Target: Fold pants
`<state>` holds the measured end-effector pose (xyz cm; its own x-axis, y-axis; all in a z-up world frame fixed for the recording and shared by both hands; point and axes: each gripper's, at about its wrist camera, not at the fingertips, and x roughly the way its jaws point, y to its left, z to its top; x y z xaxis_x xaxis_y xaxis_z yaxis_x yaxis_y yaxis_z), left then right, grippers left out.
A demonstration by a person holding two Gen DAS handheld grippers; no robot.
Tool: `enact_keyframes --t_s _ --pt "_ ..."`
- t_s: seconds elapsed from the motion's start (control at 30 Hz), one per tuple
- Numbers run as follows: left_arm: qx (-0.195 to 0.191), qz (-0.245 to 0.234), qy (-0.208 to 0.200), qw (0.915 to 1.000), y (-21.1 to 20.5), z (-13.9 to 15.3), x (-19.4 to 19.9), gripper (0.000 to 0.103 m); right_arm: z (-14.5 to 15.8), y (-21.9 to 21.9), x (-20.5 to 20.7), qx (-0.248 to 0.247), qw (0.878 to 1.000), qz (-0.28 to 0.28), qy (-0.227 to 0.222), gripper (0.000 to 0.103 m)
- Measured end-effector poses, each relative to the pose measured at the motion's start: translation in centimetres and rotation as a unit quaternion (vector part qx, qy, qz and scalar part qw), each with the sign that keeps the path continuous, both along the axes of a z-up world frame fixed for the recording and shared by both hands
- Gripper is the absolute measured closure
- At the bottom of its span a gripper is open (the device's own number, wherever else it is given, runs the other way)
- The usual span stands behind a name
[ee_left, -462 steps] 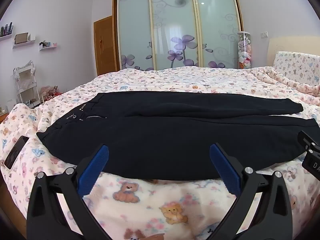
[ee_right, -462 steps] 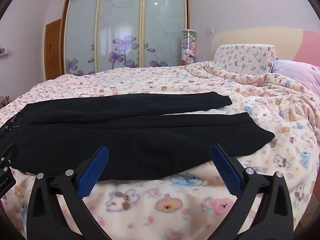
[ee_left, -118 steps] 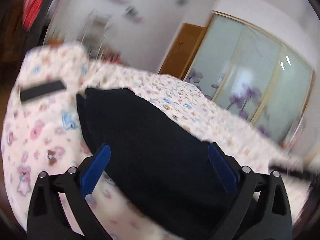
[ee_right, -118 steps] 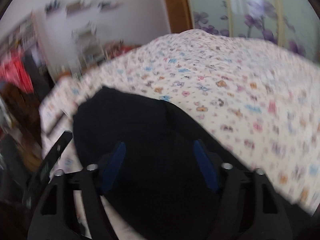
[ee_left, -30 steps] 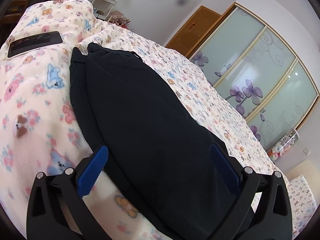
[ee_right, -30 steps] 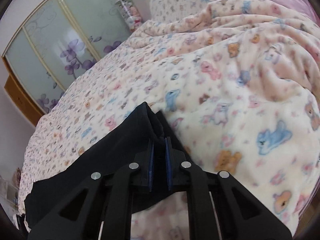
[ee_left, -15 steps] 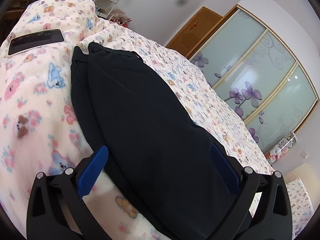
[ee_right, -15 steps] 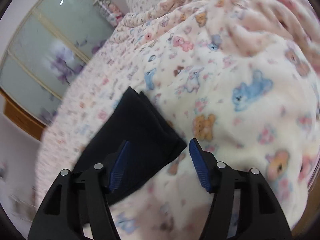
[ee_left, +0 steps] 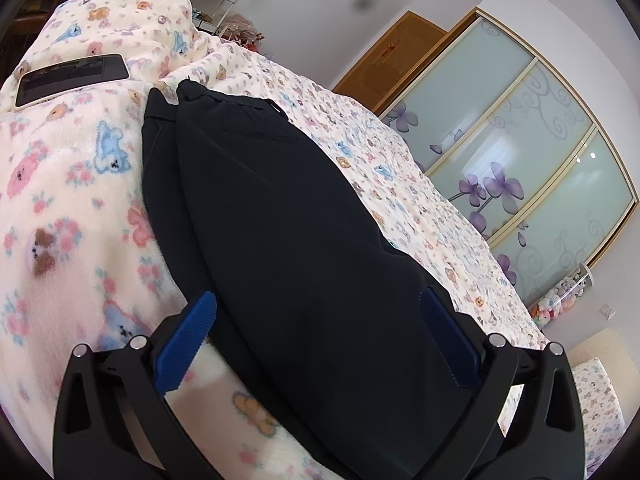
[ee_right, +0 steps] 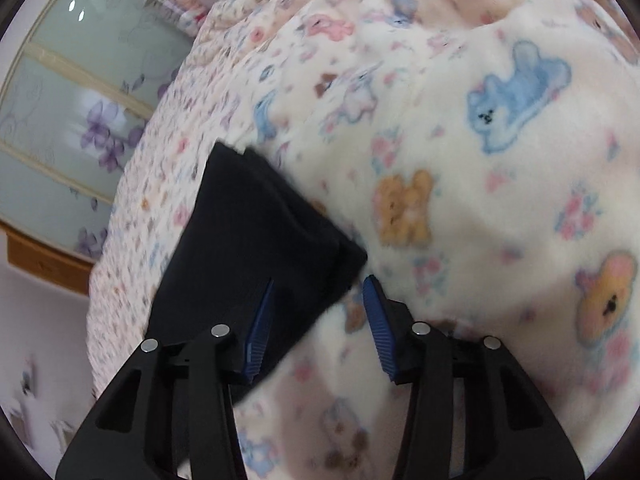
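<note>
1. Already folded lengthwise, the pants [ee_left: 304, 240] lie on the bed [ee_left: 60, 200], legs stacked.
2. Right gripper [ee_right: 318, 312] straddles the hem corner, jaws closing, pads not yet pressing cloth.
3. Left gripper [ee_left: 320, 344] spreads wide, empty, over the mid-leg.
4. Next, probably: pinch the hem and carry it toward the waistband.

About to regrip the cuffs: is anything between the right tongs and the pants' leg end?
Nothing visible. The right tongs are closing around the corner of the pants, with only the blanket beneath.

no legible text, labels or numbers, right view blurred
</note>
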<state>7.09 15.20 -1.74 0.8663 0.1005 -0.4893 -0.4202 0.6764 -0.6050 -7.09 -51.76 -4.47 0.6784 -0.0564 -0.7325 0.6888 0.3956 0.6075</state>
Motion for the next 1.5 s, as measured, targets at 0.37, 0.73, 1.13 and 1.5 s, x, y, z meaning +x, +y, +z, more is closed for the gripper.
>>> enact_keyframes --t_s 0.37,0.73,1.13,1.5 --pt "-0.004 -0.001 0.003 1.0 0.1 0.0 0.1 0.002 -0.1 0.1 -0.6 -0.02 0.998 -0.035 -0.048 0.085" --pt "0.003 0.001 0.004 1.0 -0.1 0.0 0.2 0.002 6.2 4.8 2.7 -0.115 0.984 0.063 -0.125 0.086" --pt "0.033 -0.001 -0.043 0.9985 -0.6 1.8 -0.7 0.002 10.4 17.1 10.6 -0.102 0.948 0.232 -0.193 0.086" --pt "0.005 0.01 -0.036 0.9993 0.6 1.3 -0.7 0.002 5.3 35.8 18.9 -0.02 0.885 0.433 -0.171 0.086"
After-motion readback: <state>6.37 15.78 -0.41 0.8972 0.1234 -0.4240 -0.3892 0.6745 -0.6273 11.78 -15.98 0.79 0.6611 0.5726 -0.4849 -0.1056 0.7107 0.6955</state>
